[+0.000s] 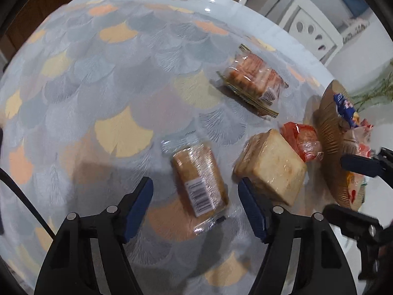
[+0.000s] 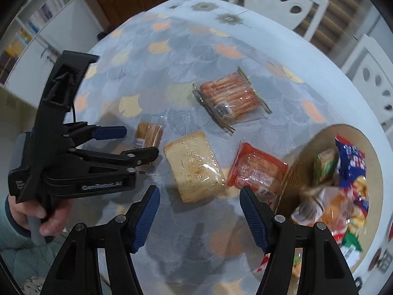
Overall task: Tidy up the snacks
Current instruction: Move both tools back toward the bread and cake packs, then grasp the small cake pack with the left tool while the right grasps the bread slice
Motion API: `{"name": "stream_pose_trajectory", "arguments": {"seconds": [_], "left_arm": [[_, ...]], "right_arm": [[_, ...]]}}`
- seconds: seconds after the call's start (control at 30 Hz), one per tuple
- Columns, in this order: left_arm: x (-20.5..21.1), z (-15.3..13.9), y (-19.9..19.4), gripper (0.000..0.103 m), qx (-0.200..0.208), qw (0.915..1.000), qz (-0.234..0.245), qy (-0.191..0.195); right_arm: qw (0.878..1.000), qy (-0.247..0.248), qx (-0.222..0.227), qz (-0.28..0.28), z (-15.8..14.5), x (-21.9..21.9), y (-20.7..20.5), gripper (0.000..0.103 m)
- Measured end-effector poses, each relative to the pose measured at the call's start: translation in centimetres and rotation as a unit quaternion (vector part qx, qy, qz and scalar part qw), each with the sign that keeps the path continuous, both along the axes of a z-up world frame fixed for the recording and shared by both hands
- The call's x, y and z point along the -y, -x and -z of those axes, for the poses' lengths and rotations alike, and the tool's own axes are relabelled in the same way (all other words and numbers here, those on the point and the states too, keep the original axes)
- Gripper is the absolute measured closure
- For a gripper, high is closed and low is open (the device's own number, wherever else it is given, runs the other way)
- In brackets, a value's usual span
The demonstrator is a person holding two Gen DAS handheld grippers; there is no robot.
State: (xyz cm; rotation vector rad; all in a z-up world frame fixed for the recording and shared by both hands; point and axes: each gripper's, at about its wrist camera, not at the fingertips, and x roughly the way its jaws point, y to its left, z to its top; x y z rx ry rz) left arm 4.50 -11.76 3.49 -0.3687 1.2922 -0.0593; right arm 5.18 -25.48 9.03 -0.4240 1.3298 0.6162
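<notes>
— White chairs [image 1: 310, 30] ring the round surface [image 1: 98, 86] with its fan-pattern cloth. What does the left wrist view give?

— The left tongs [image 1: 195, 204] point down with their blue pads apart, touching nothing. A wrapped cracker pack [image 1: 200, 179] with a barcode label lies on the cloth between the two pads. Just right of the right pad sits a wrapped toast slab [image 1: 271, 163], with a red packet [image 1: 301, 140] beyond it and a clear pack of sausage sticks [image 1: 253, 78] farther ahead. At the far right stands a brown ribbed basket [image 1: 329, 132] holding snack bags.

— And the right wrist view?

— The right tongs [image 2: 199, 215] are also apart, with nothing in them, over bare cloth. The toast slab [image 2: 192, 166] lies just ahead between their tips, the red packet [image 2: 255, 169] ahead of the right pad, and the basket [image 2: 294, 169] to the right. A hand [image 2: 46, 213] at the left holds the other tongs over the cracker pack [image 2: 148, 135].
</notes>
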Motion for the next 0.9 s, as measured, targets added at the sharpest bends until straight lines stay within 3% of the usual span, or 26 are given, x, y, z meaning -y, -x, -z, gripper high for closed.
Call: {"name": "stream_pose_trajectory", "arguments": {"seconds": [0.17,0.33,0.4,0.47,0.57,0.67,0.9], "left_arm": [[-0.2,0.6,-0.2,0.034,-0.005,0.9997,-0.021,0.014],[2.5,0.8,-0.1,0.034,0.009,0.9971,0.000,-0.075],[3.0,0.7,0.2,0.045,0.013,0.9938,0.013,-0.109],[2.6,0.5,0.6,0.067,0.016,0.9918,0.032,-0.122],[0.0,0.3,1.2,0.070,0.017,0.9949,0.034,-0.093],[-2.4,0.1,1.5,0.070,0.015,0.9981,0.029,-0.052],[-3.5,0.1,2.6,0.070,0.016,0.9977,0.063,-0.018]], "right_arm": [[1.000,0.006,-0.008,-0.015,0.6,-0.3,-0.9,0.038],[0.999,0.013,-0.023,-0.022,1.7,-0.9,-1.9,0.038],[0.999,0.018,-0.042,-0.011,2.6,-0.9,-2.6,0.038],[0.998,0.005,-0.059,-0.003,3.1,-1.0,-3.1,0.038],[0.997,-0.012,-0.075,0.009,3.7,-1.5,-3.7,0.038],[0.997,0.003,-0.074,0.011,4.8,-2.4,-4.0,0.038],[0.996,0.044,-0.067,0.025,6.7,-4.0,-3.6,0.037]]}}
